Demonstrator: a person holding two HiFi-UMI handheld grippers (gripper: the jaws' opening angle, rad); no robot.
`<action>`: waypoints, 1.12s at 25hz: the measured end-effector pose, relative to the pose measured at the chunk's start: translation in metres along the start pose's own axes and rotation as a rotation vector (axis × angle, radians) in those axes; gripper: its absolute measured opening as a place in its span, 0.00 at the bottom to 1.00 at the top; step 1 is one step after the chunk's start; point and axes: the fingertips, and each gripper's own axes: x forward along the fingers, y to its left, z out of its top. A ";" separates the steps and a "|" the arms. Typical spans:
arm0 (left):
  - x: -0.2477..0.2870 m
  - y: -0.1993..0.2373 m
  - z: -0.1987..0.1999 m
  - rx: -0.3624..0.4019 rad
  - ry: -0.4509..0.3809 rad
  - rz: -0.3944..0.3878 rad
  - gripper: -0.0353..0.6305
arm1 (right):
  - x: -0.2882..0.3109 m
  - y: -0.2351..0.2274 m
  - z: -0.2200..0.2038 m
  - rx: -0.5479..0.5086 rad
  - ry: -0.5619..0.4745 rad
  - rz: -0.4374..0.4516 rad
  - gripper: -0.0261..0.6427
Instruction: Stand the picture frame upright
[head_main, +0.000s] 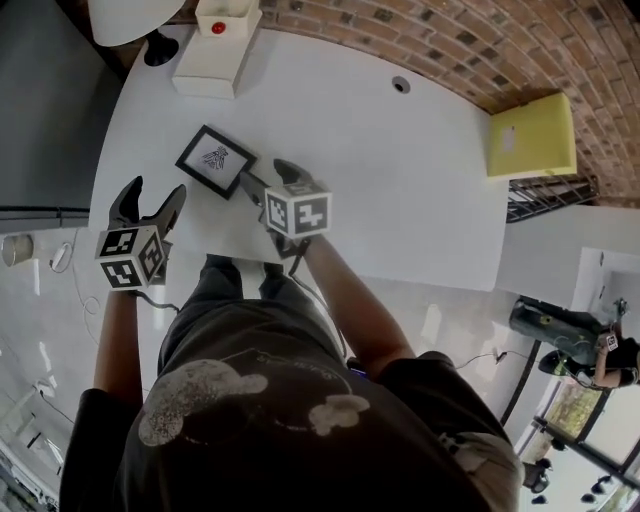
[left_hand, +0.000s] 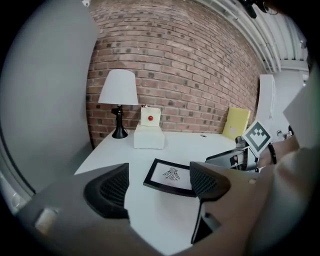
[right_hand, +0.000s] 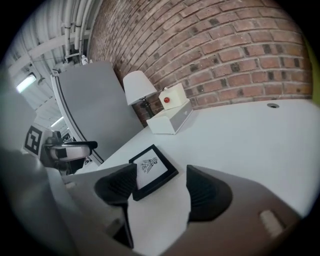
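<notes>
The picture frame (head_main: 215, 160) lies flat just ahead-left of your right gripper (head_main: 268, 180), the nearer one; it and your left gripper (head_main: 155, 197) both gape empty

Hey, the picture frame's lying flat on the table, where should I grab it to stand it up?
Probably the near right edge of the picture frame, coming low from your side with the open right tongs. It lies flat, so only its thin rim can be pinched.
</notes>
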 end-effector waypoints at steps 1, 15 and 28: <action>0.008 0.002 0.002 0.017 0.008 -0.023 0.65 | 0.003 0.001 -0.003 0.019 0.005 -0.014 0.50; 0.080 0.033 0.007 0.110 0.094 -0.287 0.64 | 0.054 -0.001 -0.025 0.215 0.095 -0.304 0.46; 0.094 0.027 -0.009 0.161 0.176 -0.441 0.64 | 0.050 -0.013 -0.028 0.271 0.171 -0.530 0.28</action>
